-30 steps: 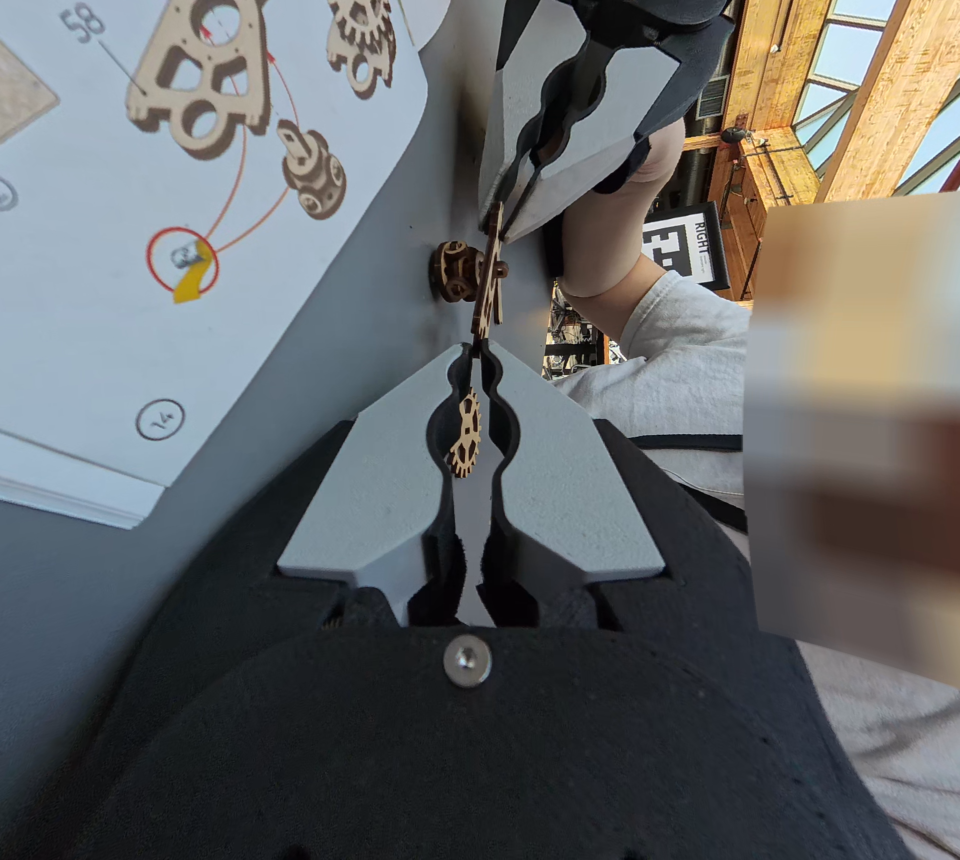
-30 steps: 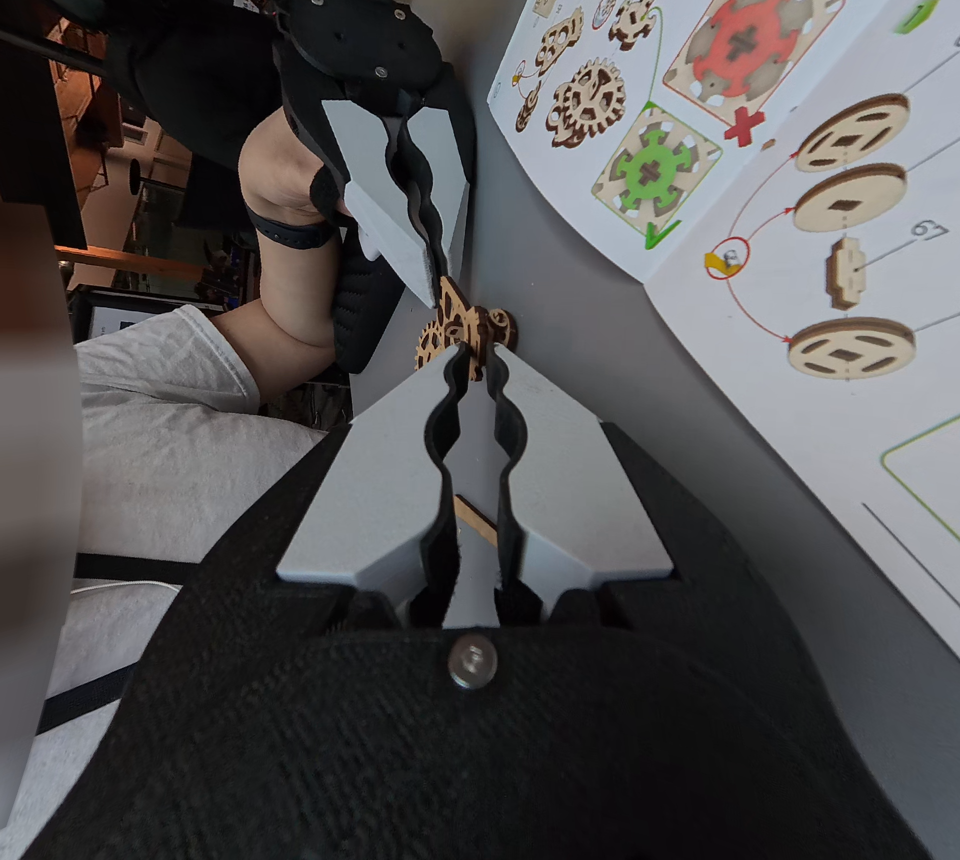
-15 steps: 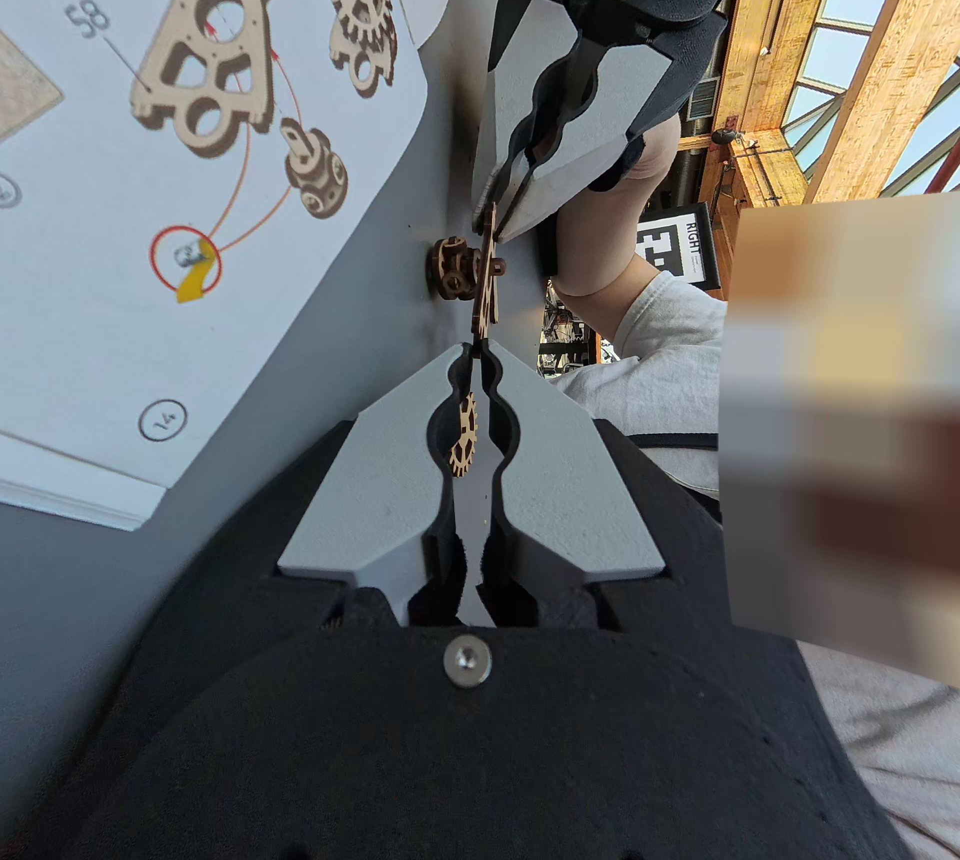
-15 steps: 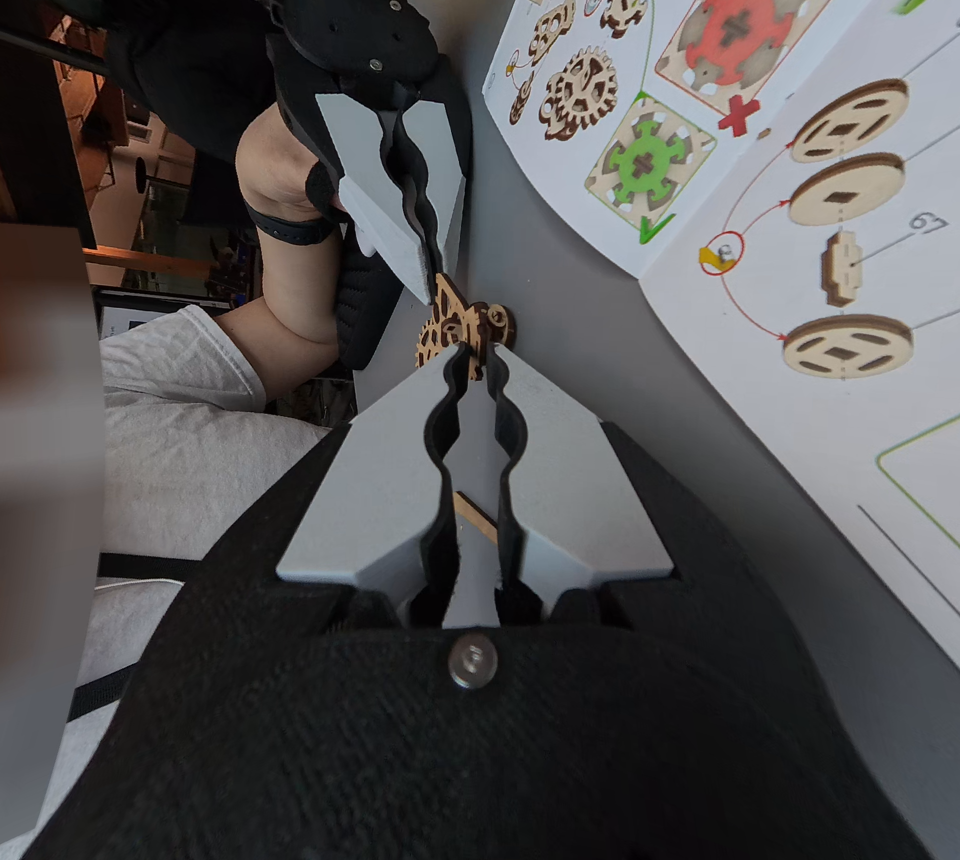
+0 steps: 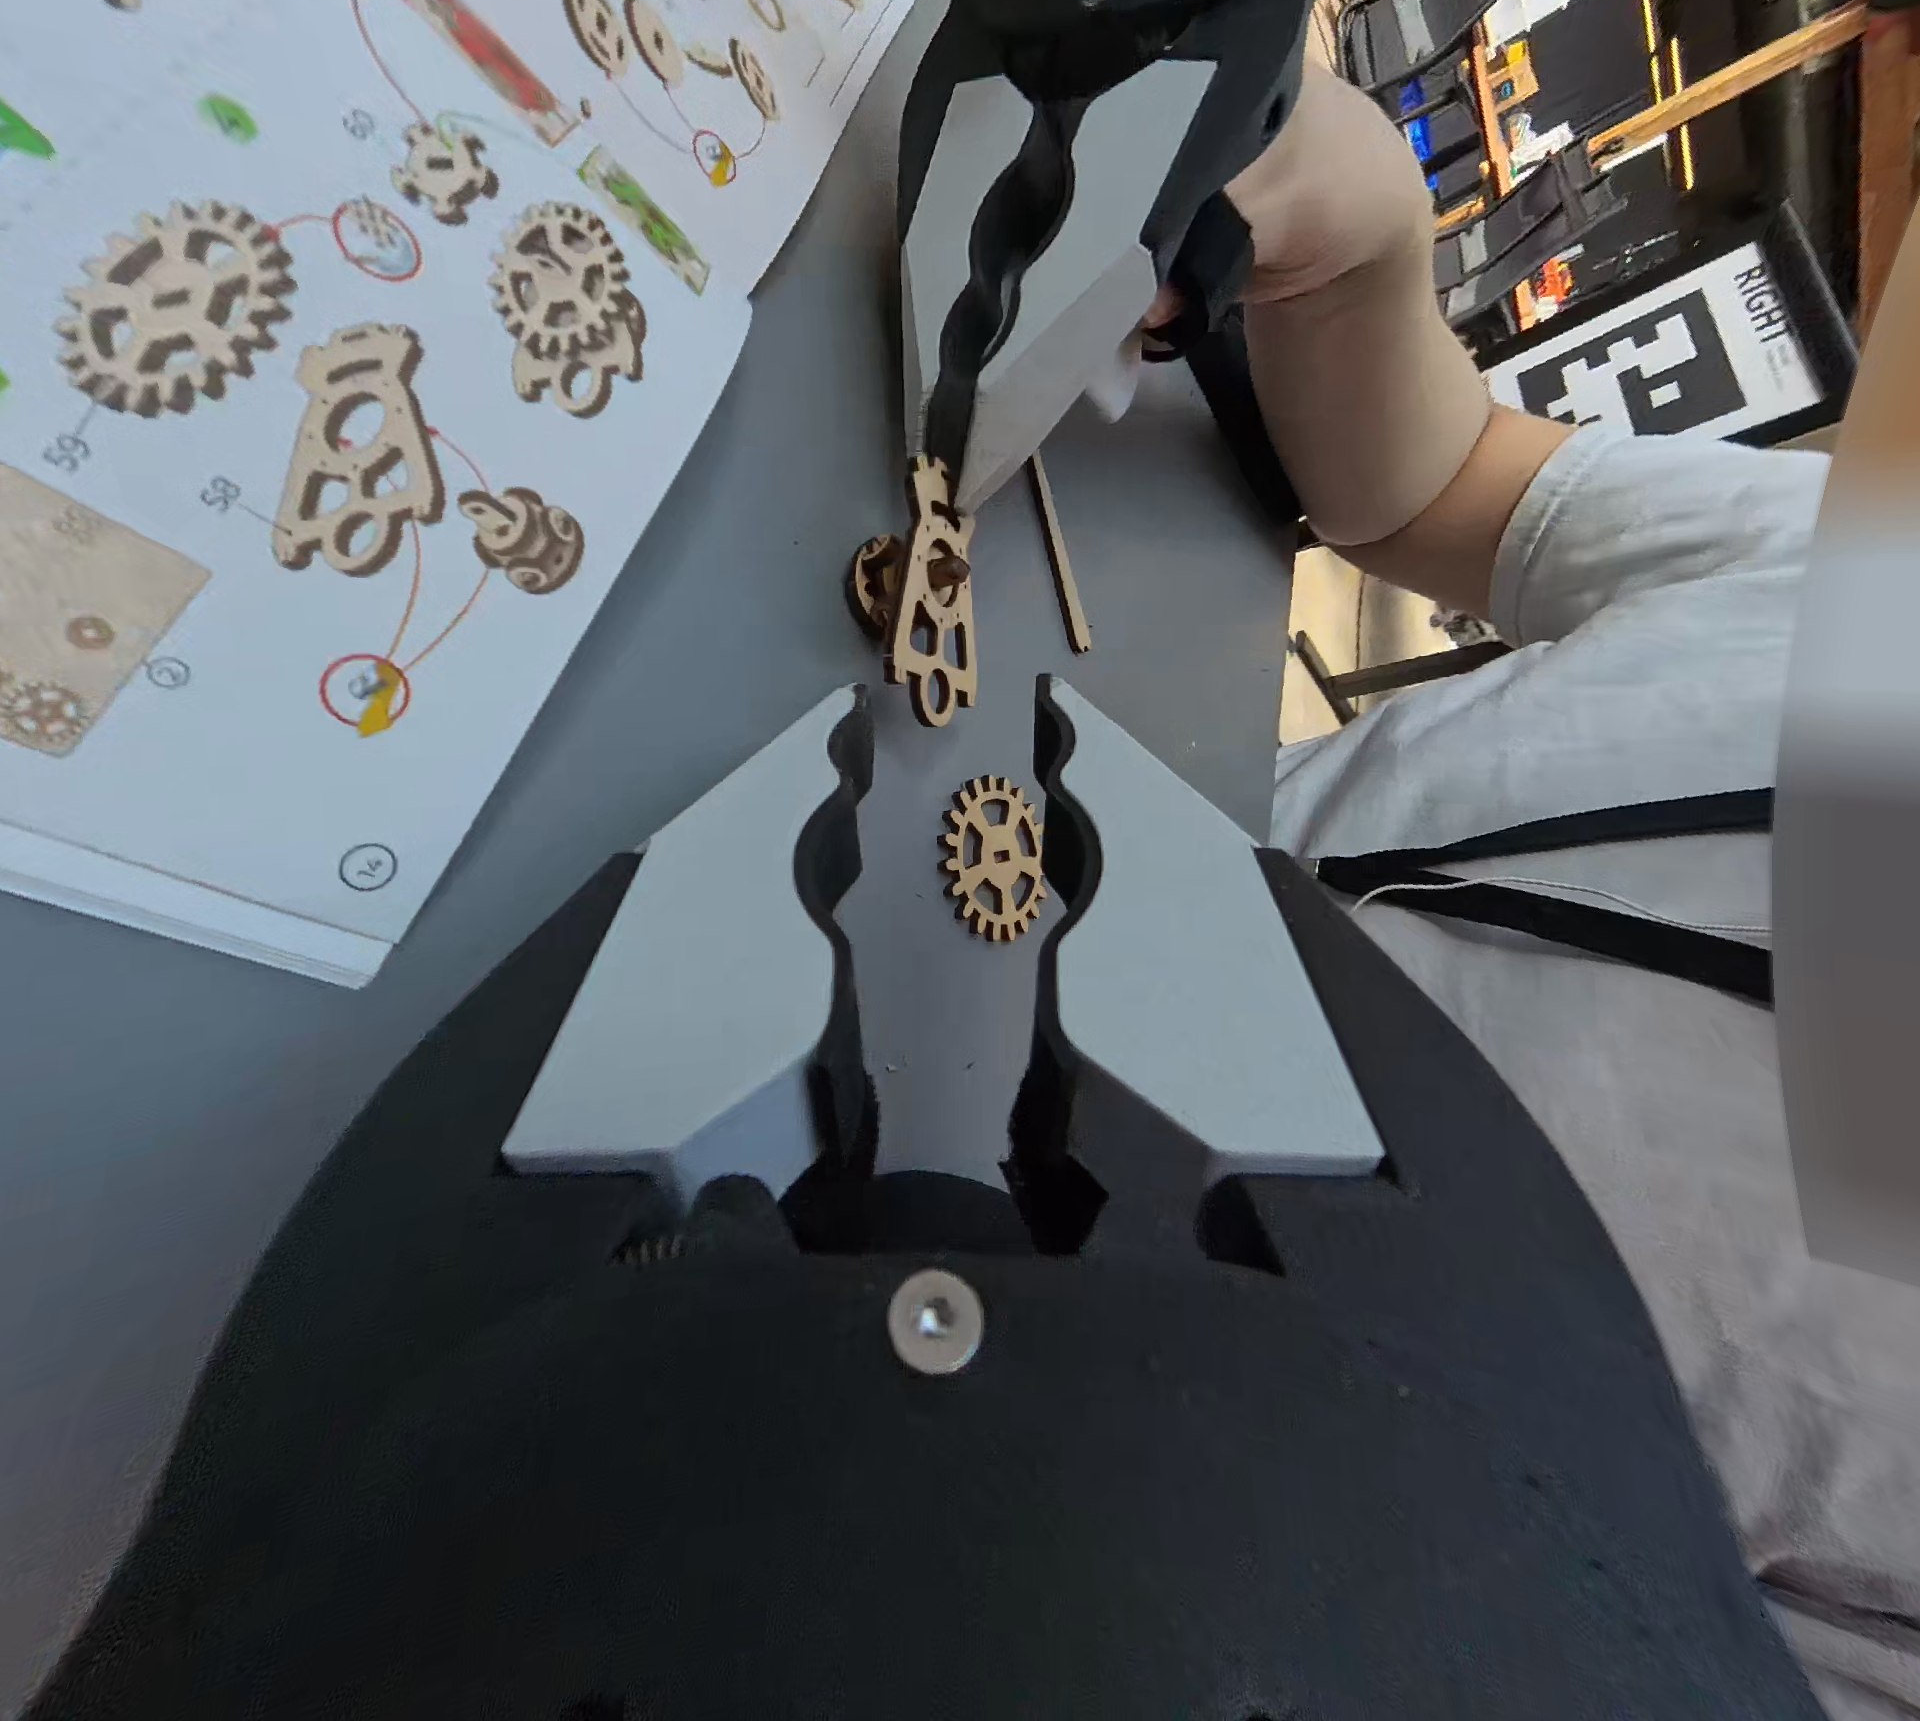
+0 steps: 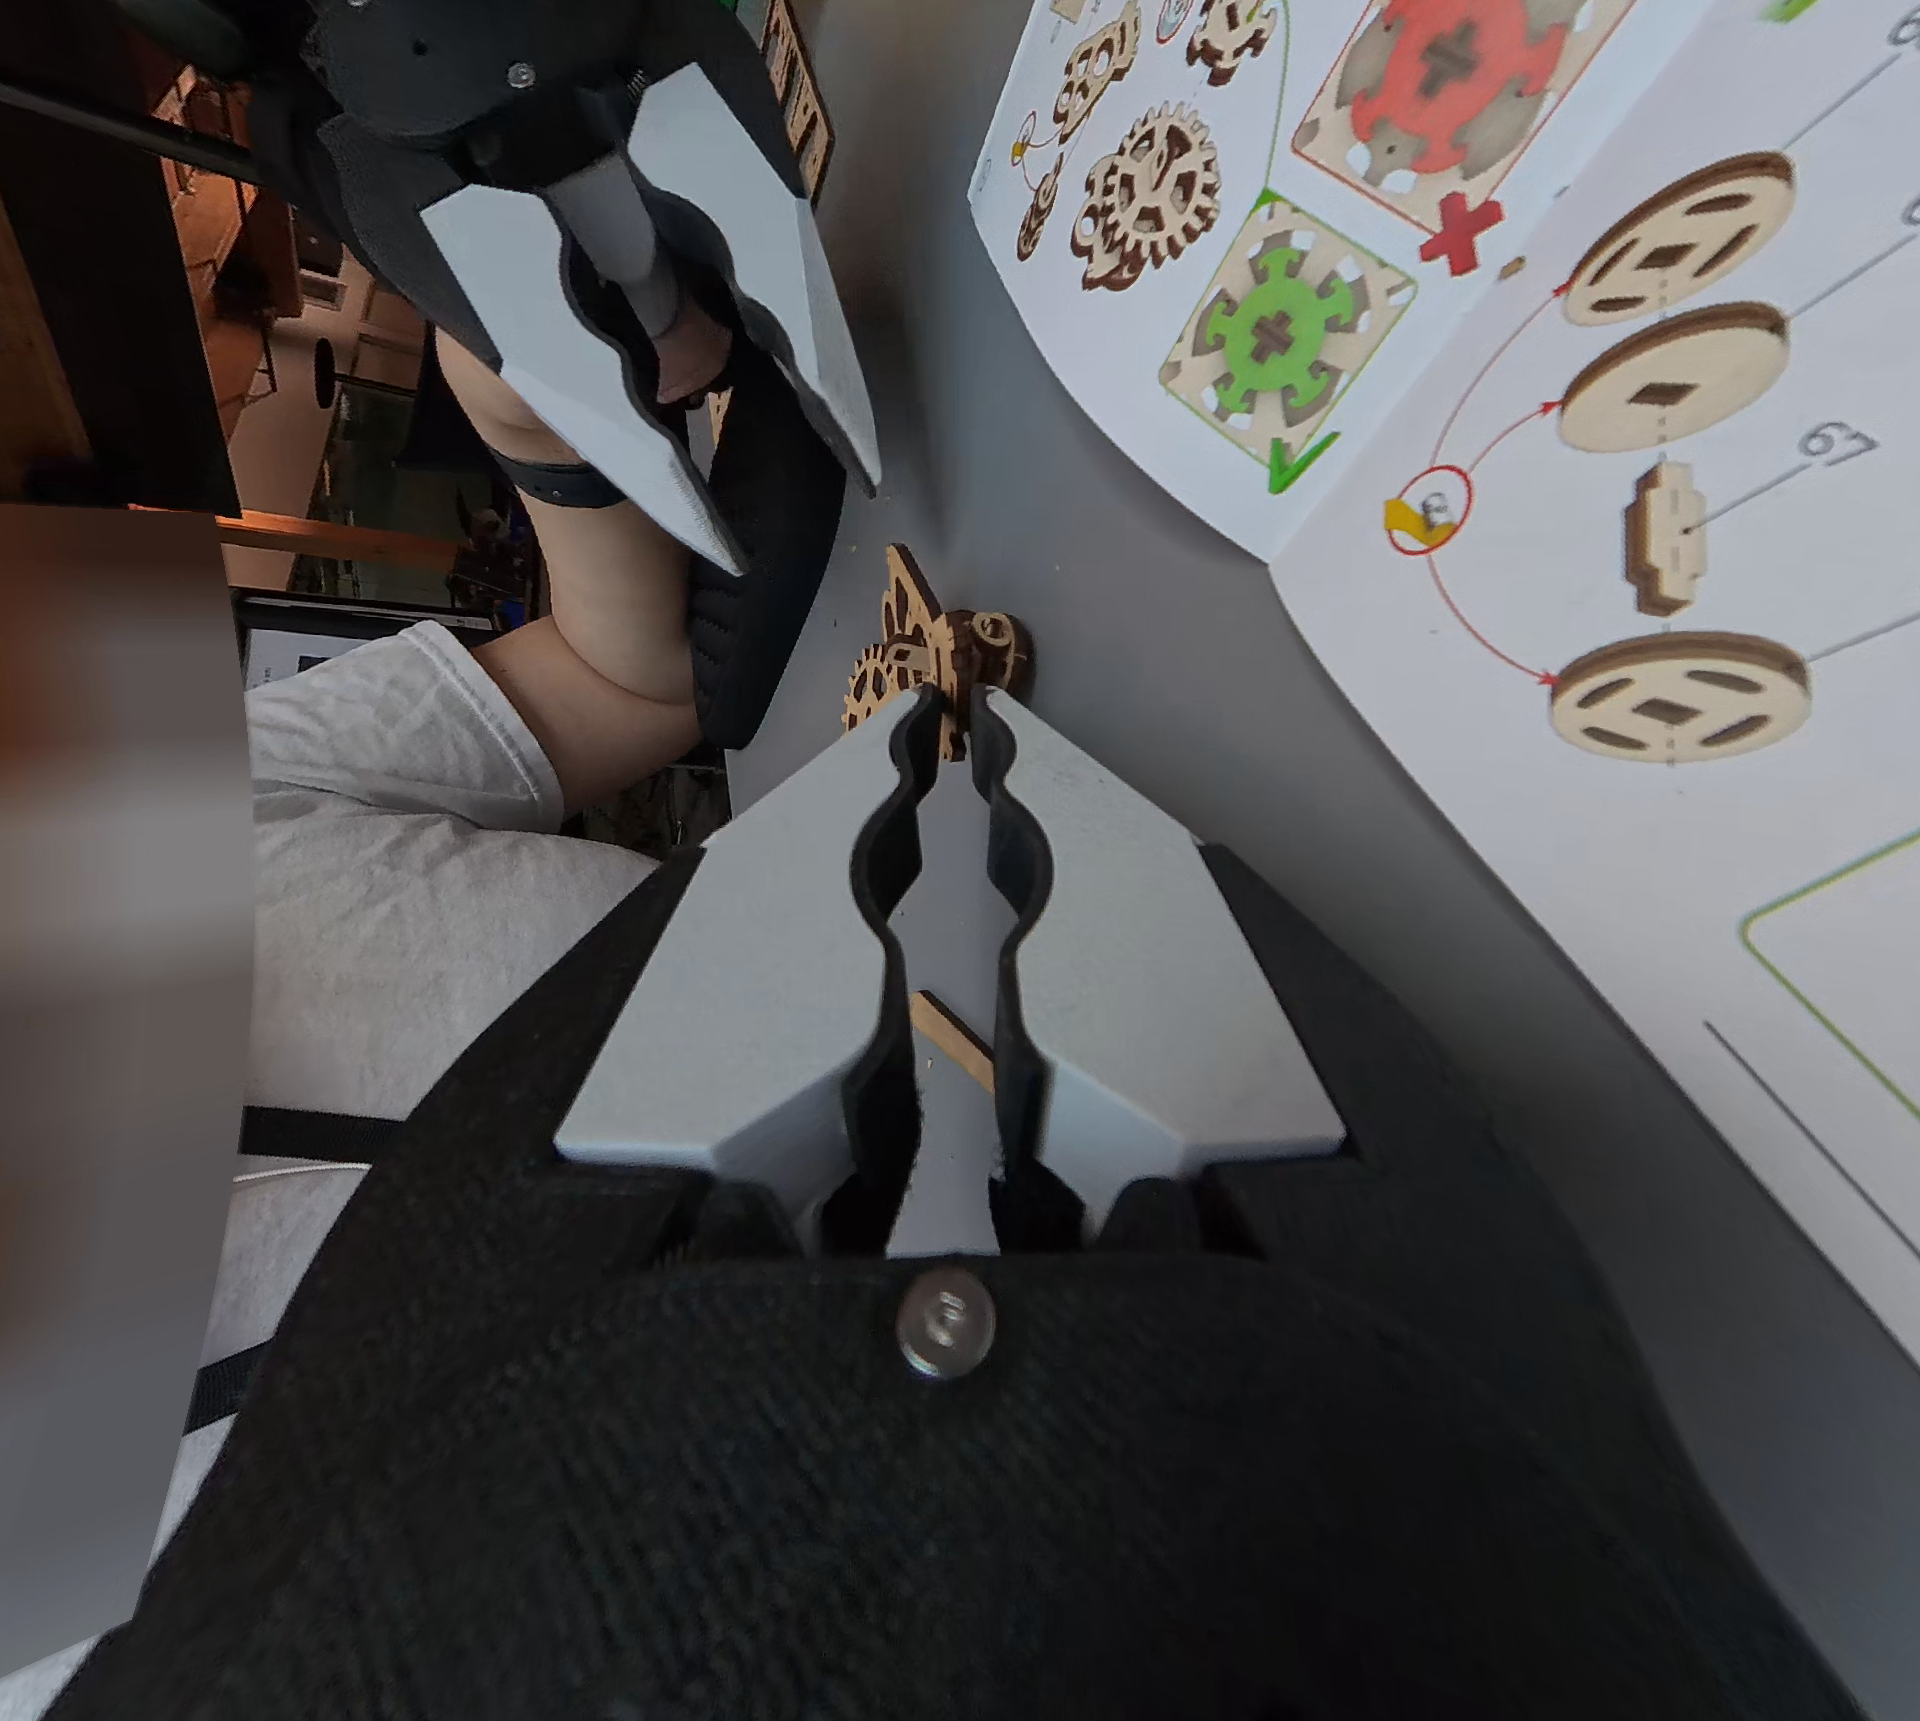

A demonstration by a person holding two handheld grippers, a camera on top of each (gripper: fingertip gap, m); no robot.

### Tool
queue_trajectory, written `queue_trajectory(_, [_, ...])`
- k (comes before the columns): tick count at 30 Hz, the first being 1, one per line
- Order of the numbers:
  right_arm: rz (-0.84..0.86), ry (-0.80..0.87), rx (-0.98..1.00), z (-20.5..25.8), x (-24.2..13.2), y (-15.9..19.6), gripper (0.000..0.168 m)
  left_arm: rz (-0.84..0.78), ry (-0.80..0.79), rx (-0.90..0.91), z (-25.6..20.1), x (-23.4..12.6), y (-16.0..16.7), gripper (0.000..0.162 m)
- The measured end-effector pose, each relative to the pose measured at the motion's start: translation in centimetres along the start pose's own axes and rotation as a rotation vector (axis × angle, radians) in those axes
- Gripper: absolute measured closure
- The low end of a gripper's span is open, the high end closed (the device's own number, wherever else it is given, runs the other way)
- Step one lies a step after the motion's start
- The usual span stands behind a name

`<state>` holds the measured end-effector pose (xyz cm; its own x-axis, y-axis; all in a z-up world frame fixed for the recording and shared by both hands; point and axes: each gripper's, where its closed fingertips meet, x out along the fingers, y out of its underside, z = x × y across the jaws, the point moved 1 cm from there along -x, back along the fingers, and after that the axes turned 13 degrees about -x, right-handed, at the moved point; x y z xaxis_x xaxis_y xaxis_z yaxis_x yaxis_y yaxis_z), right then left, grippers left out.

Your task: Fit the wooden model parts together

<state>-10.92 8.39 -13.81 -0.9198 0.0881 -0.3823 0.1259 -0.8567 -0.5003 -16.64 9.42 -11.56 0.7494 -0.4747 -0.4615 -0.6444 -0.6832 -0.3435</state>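
Wooden bracket plate (image 5: 928, 606) with its dark hub (image 5: 871, 580) stayed pinched at one end by the right tongs (image 6: 951, 713), clamped on it just above the grey bench (image 5: 665, 736). Left tongs (image 5: 951, 703), clamped on the plate's other end half a second earlier, had spread apart and backed off, tips now clear of the plate. Small gear (image 5: 992, 858) lay flat on the bench between the left fingers (image 5: 727, 923), close to the right-hand one. Thin wooden stick (image 5: 1060, 554) lay on the bench beside the plate. Instruction sheet (image 5: 312, 424) lay to the left.
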Motion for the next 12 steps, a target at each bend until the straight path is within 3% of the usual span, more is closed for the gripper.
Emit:
queue_trajectory(2, [-0.001, -0.005, 0.008, -0.1, 0.0, 0.0, 0.164, -0.051, -0.077, 0.248, -1.2, -0.2, -1.0, 0.133])
queue_trajectory(5, [0.002, -0.01, 0.011, 0.0, 0.0, 0.1, 0.164, -0.143, -0.252, 0.609, -2.4, 0.2, -1.8, 0.111])
queue_trajectory(8, [0.005, -0.011, 0.01, 0.0, 0.1, 0.2, 0.164, -0.192, -0.399, 0.704, -1.4, 1.1, -1.8, 0.105])
queue_trajectory(10, [0.003, -0.01, 0.011, -0.1, 0.1, 0.2, 0.164, -0.108, -0.425, 0.643, -0.6, 2.2, -1.0, 0.086])
queue_trajectory(12, [-0.004, -0.006, 0.011, -0.2, -0.1, 0.1, 0.164, -0.043, -0.413, 0.646, -0.7, 3.3, -0.2, 0.093])
